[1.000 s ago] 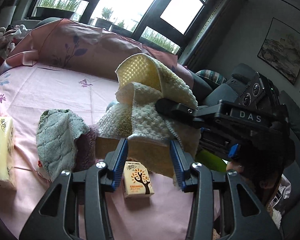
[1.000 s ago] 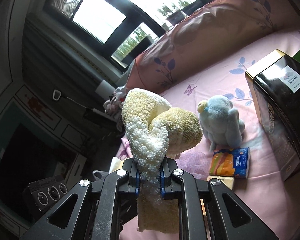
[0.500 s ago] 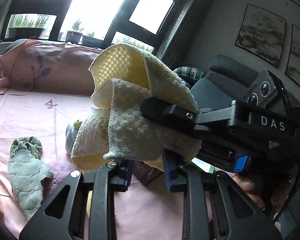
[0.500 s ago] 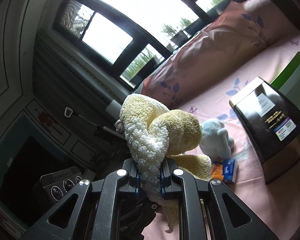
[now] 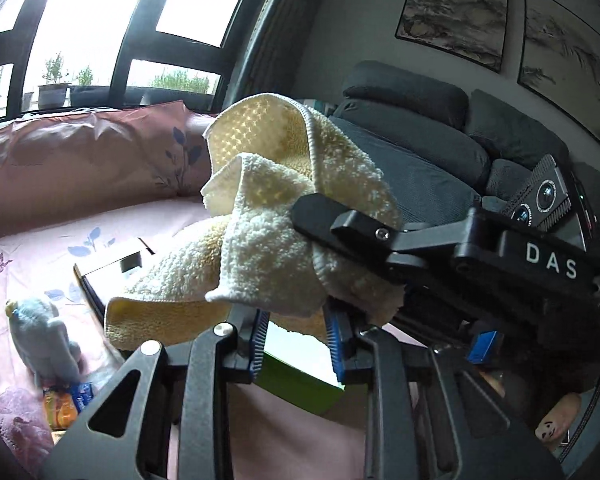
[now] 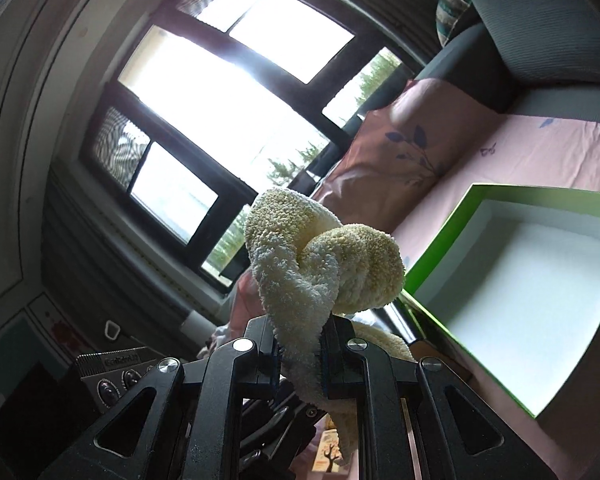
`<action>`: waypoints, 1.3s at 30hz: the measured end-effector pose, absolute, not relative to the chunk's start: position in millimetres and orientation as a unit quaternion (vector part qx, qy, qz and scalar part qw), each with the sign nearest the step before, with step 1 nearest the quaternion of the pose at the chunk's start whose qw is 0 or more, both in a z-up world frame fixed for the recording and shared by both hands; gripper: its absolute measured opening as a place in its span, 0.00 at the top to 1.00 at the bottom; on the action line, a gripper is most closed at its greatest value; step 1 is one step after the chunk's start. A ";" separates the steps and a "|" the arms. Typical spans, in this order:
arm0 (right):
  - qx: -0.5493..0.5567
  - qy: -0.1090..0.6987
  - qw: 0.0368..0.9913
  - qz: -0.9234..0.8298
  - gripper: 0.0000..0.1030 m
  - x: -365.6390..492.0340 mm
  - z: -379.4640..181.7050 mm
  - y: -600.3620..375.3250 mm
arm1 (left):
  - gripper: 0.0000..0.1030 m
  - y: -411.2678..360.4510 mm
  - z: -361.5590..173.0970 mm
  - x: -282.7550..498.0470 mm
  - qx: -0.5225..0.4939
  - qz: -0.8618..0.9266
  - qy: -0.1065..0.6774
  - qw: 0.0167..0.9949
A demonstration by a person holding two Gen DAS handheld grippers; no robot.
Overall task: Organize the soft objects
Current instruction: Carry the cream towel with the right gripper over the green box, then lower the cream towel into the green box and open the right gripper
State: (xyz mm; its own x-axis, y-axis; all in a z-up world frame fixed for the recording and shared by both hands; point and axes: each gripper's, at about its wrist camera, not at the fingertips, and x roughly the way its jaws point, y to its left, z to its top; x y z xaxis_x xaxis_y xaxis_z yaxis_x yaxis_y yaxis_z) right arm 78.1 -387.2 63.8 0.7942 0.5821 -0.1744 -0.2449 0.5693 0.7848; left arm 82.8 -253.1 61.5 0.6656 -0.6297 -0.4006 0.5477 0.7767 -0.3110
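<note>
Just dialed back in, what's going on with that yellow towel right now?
A person is carrying the fluffy yellow towel in the air with both tools. The right hand-held gripper is clamped shut on a bunched fold of it. The left hand-held gripper sits under the hanging edge, its jaws having just narrowed; whether it pinches cloth is unclear. The open green box with a white inside lies on the pink bedspread, close by.

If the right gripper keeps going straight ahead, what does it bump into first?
Probably nothing soon. The right gripper, shut on the yellow towel, points toward the window; the green box sits off to one side.
</note>
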 end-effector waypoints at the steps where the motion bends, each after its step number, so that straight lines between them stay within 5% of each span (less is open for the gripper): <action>1: 0.403 0.210 0.862 0.223 0.84 78.7 62.3 -394.2 | 0.78 -262.8 60.3 86.8 -0.077 -0.330 0.255 0.905; 18: 0.497 0.265 0.825 0.042 0.84 95.4 -19.0 -480.3 | 0.78 -380.1 -6.1 148.6 0.024 -0.348 0.393 0.851; 26: 0.480 0.302 0.823 0.026 0.84 100.8 -25.2 -477.5 | 0.78 -386.2 -31.1 167.1 0.029 -0.305 0.463 0.831; 39: 0.484 0.323 0.813 0.019 0.85 95.2 -32.8 -485.0 | 0.87 -363.3 -36.4 166.2 0.041 -0.283 0.467 0.837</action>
